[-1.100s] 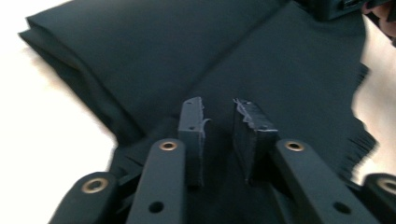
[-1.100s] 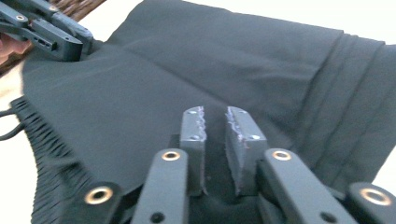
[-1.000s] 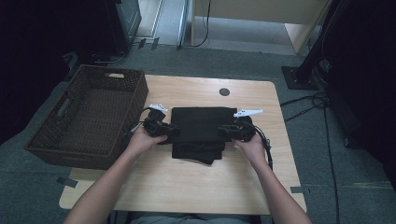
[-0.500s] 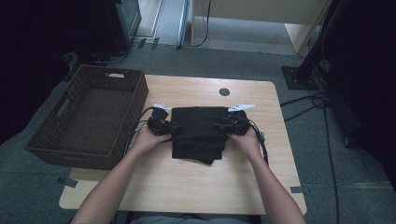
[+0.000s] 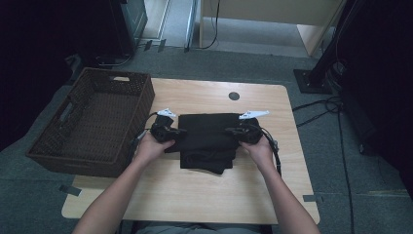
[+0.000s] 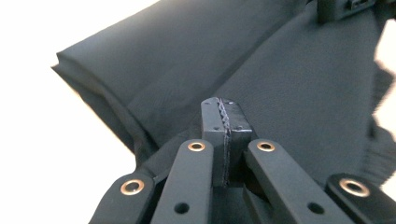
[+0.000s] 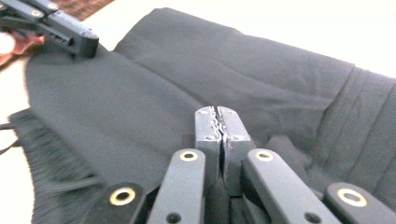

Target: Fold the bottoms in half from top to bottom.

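Wooden table (image 5: 204,190), brown basket (image 5: 92,122) on your left.
Your left gripper (image 6: 223,122) and right gripper (image 7: 218,126) are both pinched shut on the black cloth (image 5: 207,139), folded mid-table. Pull unevenly and you may undo the fold, I think.

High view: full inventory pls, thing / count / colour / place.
folded cloth: 1, black, table centre, fringe at one edge
basket: 1, dark brown wicker, table's left end
table: 1, light wood, round dark disc near far edge
tape marks: 2, grey, on the table's left and right edges
left tool: 1, black, jaws shut at cloth's left side
right tool: 1, black, jaws shut at cloth's right side
forearms: 2, bare, from bottom edge
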`<state>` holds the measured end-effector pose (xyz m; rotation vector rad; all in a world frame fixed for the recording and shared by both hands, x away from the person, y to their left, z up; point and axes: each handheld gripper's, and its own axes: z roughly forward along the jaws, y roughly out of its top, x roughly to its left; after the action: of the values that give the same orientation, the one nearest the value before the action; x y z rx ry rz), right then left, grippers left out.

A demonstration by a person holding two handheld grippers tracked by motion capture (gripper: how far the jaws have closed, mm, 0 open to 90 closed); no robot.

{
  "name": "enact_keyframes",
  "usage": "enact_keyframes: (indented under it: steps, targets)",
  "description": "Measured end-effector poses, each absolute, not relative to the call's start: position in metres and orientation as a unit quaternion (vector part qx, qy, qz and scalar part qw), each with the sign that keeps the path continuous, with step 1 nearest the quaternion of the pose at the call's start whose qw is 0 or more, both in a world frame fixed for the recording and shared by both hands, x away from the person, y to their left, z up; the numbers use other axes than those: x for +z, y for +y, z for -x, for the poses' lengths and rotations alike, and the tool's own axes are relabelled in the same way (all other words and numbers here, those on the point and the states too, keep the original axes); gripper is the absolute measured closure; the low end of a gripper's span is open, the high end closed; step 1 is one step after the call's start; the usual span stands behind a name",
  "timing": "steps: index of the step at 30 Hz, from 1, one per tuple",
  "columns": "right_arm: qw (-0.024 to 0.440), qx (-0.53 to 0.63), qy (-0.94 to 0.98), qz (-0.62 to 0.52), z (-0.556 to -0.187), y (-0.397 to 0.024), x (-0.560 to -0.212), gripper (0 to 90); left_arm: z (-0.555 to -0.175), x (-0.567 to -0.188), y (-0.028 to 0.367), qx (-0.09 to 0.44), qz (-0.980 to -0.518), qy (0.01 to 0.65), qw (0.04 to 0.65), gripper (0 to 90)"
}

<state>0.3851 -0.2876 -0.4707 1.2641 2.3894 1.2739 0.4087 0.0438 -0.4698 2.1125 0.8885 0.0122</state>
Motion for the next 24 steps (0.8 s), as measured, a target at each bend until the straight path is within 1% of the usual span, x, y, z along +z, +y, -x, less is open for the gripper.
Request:
enact_keyframes:
  steps: [3,7,9,12,16,19,21,22,24]
  targets:
    - [0.083,0.43,0.8,-0.411,-0.372,-0.287,-0.464,88.9,-0.402,-0.461,0.045,0.002,-0.842,0.346,0.414,90.0]
    - [0.084,0.436,0.793,-0.418,-0.353,-0.287,-0.463,88.7,-0.391,-0.457,0.047,-0.002,-0.84,0.343,0.421,90.0]
    - [0.085,0.44,0.79,-0.419,-0.341,-0.288,-0.463,88.3,-0.379,-0.456,0.049,-0.011,-0.834,0.346,0.431,90.0]
    - [0.081,0.437,0.789,-0.425,-0.327,-0.288,-0.466,87.7,-0.365,-0.457,0.048,-0.012,-0.836,0.339,0.431,90.0]
    - [0.076,0.435,0.787,-0.431,-0.31,-0.289,-0.473,87.5,-0.351,-0.459,0.048,-0.017,-0.834,0.345,0.429,90.0]
    - [0.079,0.432,0.786,-0.435,-0.298,-0.289,-0.478,87.1,-0.338,-0.461,0.047,-0.01,-0.834,0.348,0.428,90.0]
    - [0.076,0.432,0.784,-0.439,-0.29,-0.288,-0.479,83.9,-0.331,-0.464,0.047,-0.01,-0.834,0.349,0.427,90.0]
    - [0.073,0.437,0.78,-0.441,-0.286,-0.289,-0.479,80.3,-0.329,-0.465,0.047,-0.013,-0.832,0.353,0.429,90.0]
    - [0.076,0.448,0.771,-0.446,-0.28,-0.29,-0.473,77.0,-0.325,-0.467,0.049,-0.019,-0.829,0.357,0.429,90.0]
